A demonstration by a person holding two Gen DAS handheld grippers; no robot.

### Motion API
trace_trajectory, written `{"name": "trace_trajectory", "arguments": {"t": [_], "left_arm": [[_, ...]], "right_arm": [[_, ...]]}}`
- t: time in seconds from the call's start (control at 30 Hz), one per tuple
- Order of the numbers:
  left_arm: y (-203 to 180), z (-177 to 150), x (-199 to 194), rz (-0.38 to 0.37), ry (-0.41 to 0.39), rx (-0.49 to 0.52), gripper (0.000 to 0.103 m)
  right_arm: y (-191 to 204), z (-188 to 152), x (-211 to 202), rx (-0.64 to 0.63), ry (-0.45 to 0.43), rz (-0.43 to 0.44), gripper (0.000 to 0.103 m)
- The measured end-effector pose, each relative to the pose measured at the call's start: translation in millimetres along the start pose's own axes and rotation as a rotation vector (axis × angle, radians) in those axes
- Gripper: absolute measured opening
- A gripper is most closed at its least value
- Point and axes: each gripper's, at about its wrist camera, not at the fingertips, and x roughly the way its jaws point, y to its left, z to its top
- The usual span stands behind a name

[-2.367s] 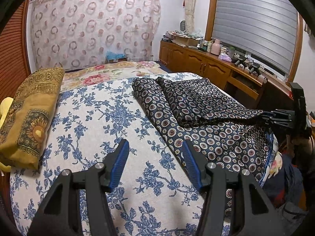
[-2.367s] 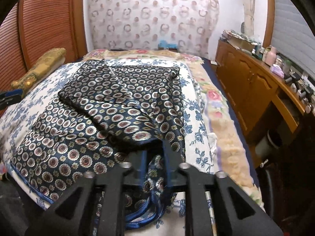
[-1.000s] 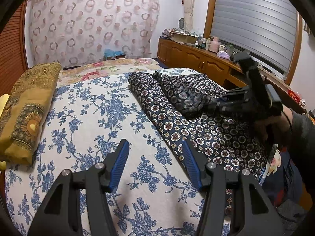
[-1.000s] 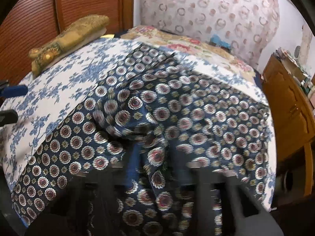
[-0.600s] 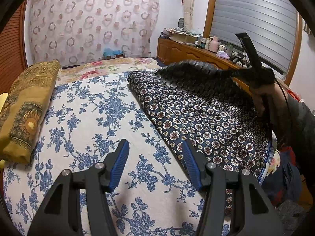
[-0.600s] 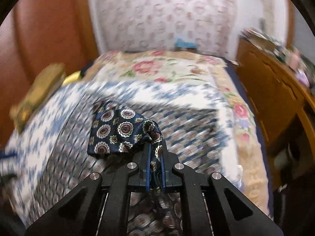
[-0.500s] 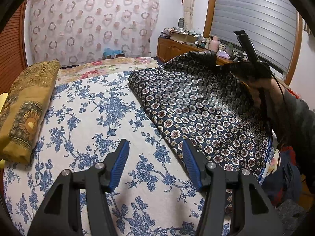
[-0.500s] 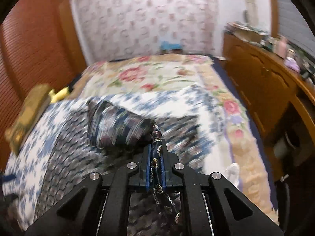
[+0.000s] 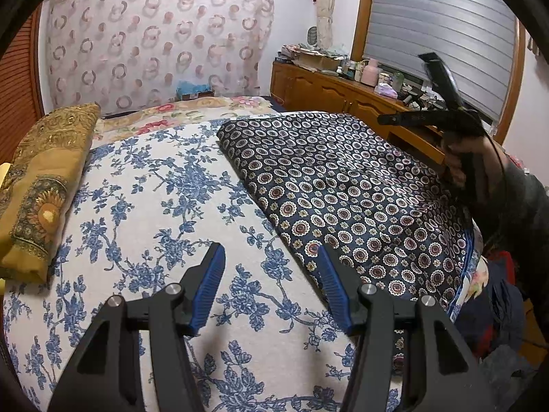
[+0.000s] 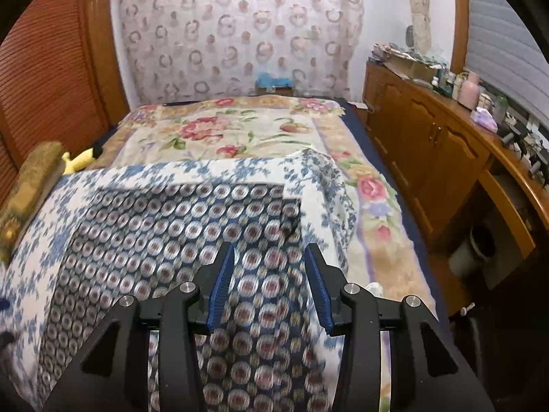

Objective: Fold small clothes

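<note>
A dark navy cloth with round medallion print (image 9: pixel 346 185) lies spread flat on the right half of the bed; it also shows in the right wrist view (image 10: pixel 178 237), blurred. My left gripper (image 9: pixel 271 285) is open and empty over the blue floral bedspread (image 9: pixel 144 206), just left of the cloth's near edge. My right gripper (image 10: pixel 269 281) is open and empty, held above the cloth's right part. In the left wrist view the right gripper (image 9: pixel 408 118) is raised above the cloth's far right edge.
A folded mustard-gold cloth (image 9: pixel 41 185) lies at the bed's left edge. A wooden cabinet (image 10: pixel 442 158) with clutter on top runs along the right wall. A dark pile of clothes (image 9: pixel 494 312) sits off the bed's right side. A curtain (image 9: pixel 158 41) hangs behind.
The right gripper carried the cloth's folded edge up and over, opened and let it go. The cloth now lies spread flat. The left gripper has stayed put.
</note>
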Motion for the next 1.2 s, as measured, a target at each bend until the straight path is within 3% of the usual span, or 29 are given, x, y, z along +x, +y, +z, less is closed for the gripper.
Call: {"name": "trace_trajectory", "arguments": {"t": [0.3, 0.83, 1.2], "left_arm": [[-11, -2, 8, -0.015, 0.026, 0.018, 0.055], [-37, -16, 27, -0.068, 0.119, 0.077, 0.055], [-45, -21, 24, -0.116, 0.134, 0.090, 0.055]], "right_arm": [[26, -49, -30, -0.096, 0.011, 0.055, 0.050], [49, -107, -65, -0.122, -0.008, 0.063, 0.055], [62, -133, -78, -0.124, 0.023, 0.103, 0.059]]}}
